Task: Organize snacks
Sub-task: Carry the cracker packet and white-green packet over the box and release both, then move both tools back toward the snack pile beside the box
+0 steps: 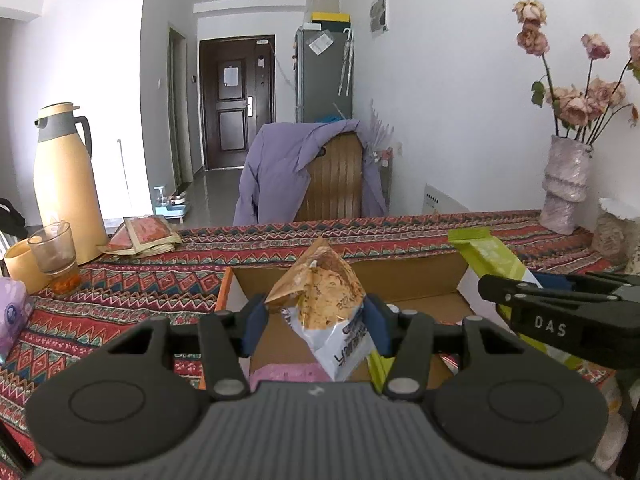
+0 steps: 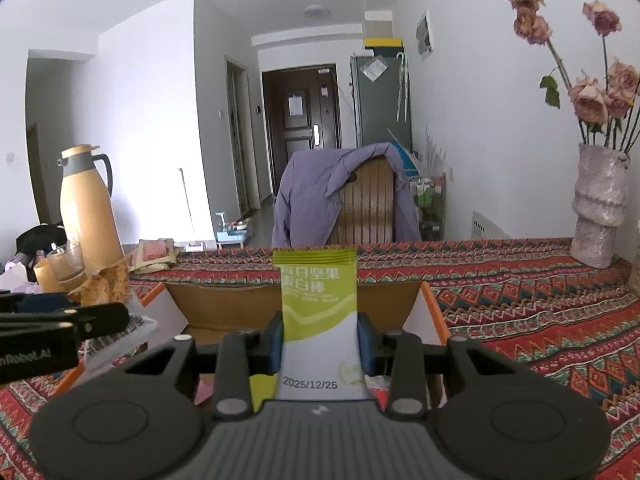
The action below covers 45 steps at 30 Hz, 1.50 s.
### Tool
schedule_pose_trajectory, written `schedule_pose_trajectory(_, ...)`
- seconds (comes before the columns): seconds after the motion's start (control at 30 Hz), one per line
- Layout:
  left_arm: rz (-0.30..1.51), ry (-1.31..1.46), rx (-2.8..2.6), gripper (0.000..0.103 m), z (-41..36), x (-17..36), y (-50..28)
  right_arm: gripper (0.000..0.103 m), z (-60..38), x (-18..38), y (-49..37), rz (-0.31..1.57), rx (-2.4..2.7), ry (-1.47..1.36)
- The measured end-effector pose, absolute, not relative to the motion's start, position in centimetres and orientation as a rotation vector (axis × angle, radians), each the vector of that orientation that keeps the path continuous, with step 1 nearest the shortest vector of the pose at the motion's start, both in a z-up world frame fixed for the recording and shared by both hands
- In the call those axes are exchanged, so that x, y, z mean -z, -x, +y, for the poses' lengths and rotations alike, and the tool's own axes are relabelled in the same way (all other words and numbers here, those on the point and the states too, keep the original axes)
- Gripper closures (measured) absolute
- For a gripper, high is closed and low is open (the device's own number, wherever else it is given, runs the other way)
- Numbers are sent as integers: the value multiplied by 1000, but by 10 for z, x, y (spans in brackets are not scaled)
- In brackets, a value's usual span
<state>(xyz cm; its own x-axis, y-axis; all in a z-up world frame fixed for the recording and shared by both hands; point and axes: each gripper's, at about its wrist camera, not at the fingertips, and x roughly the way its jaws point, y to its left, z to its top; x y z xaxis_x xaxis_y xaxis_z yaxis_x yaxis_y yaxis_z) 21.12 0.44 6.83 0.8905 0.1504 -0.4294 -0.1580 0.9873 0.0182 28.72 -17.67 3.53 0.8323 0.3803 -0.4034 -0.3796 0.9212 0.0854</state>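
A patterned red tablecloth fills the lower frame, bare at right. At centre sits an open cardboard box with orange edges. The left gripper clamps a crumpled tan-and-white snack bag above the box. The right gripper clamps an upright green-and-white nut bar packet just right of it.
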Motion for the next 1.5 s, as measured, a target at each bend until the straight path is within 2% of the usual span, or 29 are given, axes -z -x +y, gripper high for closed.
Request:
schedule_pose_trajectory(0.37,546,61,-196,51,14,-44,-246,67,-161,-8,-313,520,-378,32)
schedule_pose_trajectory(0.5,546,75,-196,44,16,-41,-244,63,-160,-4,-313,538,-385,52)
schedule_pose_trajectory(0.53,541,76,-195,41,17,-41,-243,60,-160,-5,-312,534,-385,57)
schedule_pose_trajectory(0.6,525,79,-207,25,19,-41,-238,34,-161,-5,-309,529,-385,61)
schedule_pose_trajectory(0.67,507,80,-210,19,20,-43,-233,19,-163,-7,-306,524,-393,59)
schedule_pose_trajectory(0.73,489,85,-216,8,21,-46,-227,12,-168,-9,-301,515,-395,53)
schedule_pose_trajectory(0.77,480,89,-224,0,22,-47,-224,5,-170,-10,-299,512,-393,50)
schedule_pose_trajectory(0.8,471,96,-232,0,24,-48,-221,0,-172,-11,-296,507,-393,46)
schedule_pose_trajectory(1.5,377,180,-179,0,34,-62,-136,0,-205,-36,-217,417,-404,15)
